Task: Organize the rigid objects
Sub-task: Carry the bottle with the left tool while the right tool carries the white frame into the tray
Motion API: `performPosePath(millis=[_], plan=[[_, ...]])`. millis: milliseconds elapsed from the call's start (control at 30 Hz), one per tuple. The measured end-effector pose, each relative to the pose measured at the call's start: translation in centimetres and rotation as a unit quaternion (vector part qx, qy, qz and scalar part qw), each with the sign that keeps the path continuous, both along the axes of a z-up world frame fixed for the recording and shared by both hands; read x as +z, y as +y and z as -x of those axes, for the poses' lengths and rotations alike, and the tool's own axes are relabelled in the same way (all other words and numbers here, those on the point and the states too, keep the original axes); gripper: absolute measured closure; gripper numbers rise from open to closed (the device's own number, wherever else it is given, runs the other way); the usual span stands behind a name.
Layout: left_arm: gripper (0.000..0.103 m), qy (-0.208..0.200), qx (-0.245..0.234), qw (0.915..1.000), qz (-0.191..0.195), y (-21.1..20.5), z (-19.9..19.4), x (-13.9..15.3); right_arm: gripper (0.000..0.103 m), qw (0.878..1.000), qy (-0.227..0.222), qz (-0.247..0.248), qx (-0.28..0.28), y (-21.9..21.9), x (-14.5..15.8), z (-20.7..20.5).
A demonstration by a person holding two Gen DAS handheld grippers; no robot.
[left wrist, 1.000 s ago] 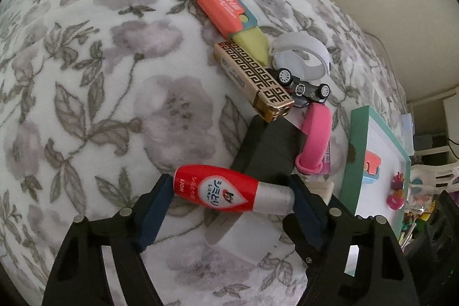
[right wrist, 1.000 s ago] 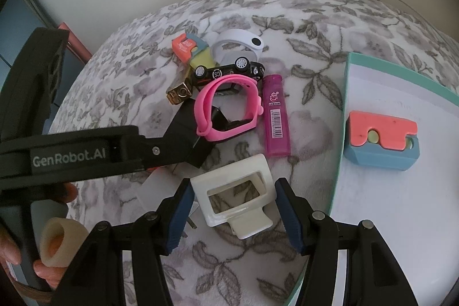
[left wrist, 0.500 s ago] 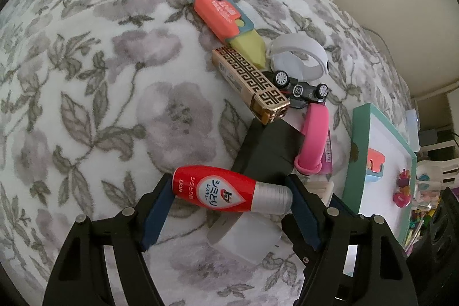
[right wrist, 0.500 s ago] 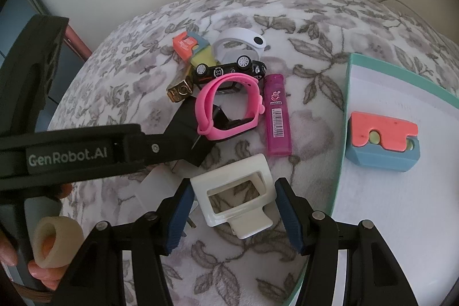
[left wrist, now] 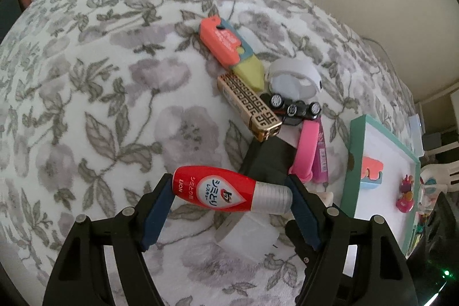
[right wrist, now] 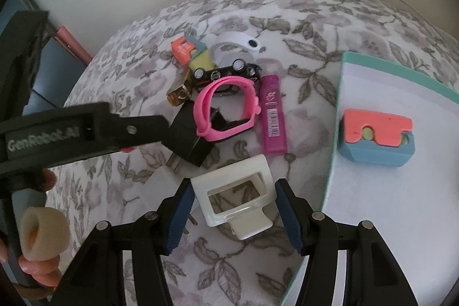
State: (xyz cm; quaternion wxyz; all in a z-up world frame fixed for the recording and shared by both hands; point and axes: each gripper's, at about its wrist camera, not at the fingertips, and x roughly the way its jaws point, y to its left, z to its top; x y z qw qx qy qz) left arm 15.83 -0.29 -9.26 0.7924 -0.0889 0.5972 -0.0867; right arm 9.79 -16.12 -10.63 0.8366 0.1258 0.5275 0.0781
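Right now the left hand-held gripper [left wrist: 231, 195] is clamped on a red bottle [left wrist: 223, 192], its pads pressing the red base on one side and the silver cap on the other, so the bottle lies crosswise between the fingers, held above a floral blanket [left wrist: 86, 105]. Beneath it on the blanket sit a white charger [left wrist: 246, 237] and a black charger [left wrist: 269, 159]. Farther off lies a cluster: an orange and blue block [left wrist: 222, 43] with a yellow tip, a gold patterned box [left wrist: 249, 108], a black toy car [left wrist: 295, 108], a white band [left wrist: 292, 76] and a pink wristband [left wrist: 305, 151].

Meanwhile the right hand-held gripper [right wrist: 233, 204] stands with its jaws on either side of a white clip [right wrist: 236, 194] that rests on the blanket; the left pad is at the clip's edge, the right pad looks slightly apart, and I cannot tell whether it grips. Just beyond the clip lies a magenta lighter [right wrist: 272, 115], to the right of the pink wristband. To the right, a teal-edged tray [right wrist: 338, 116] holds another orange and blue block [right wrist: 375, 138]. At the left of the right wrist view, fingers [right wrist: 43, 268] hold the left gripper's handle.
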Motion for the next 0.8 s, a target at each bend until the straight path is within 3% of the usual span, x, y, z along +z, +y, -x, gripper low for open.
performPosePath(millis=[167,333,533,700,800], plan=[[0.024,-0.051,0.018,0.9985,-0.007,0.5,0.5,3.4,0.042,0.998,-0.043,-0.021,-0.037,-2.1,3.1,0.7],[0.024,-0.109,0.025,0.9938,-0.006,0.4,1.3,6.8,0.042,0.992,-0.09,0.003,-0.086,-4.4,7.1,2.0],[0.024,-0.158,0.01,0.9873,-0.007,-1.7,2.5,9.5,0.042,0.984,-0.085,0.031,-0.155,-7.5,9.1,3.5],[0.024,-0.179,-0.017,0.9836,-0.012,-4.3,3.4,10.8,0.042,0.972,-0.061,0.031,-0.224,-11.9,9.2,5.4],[0.024,-0.185,-0.042,0.9818,-0.01,-6.3,4.1,11.1,0.042,0.962,-0.058,0.057,-0.259,-14.2,9.7,6.7]])
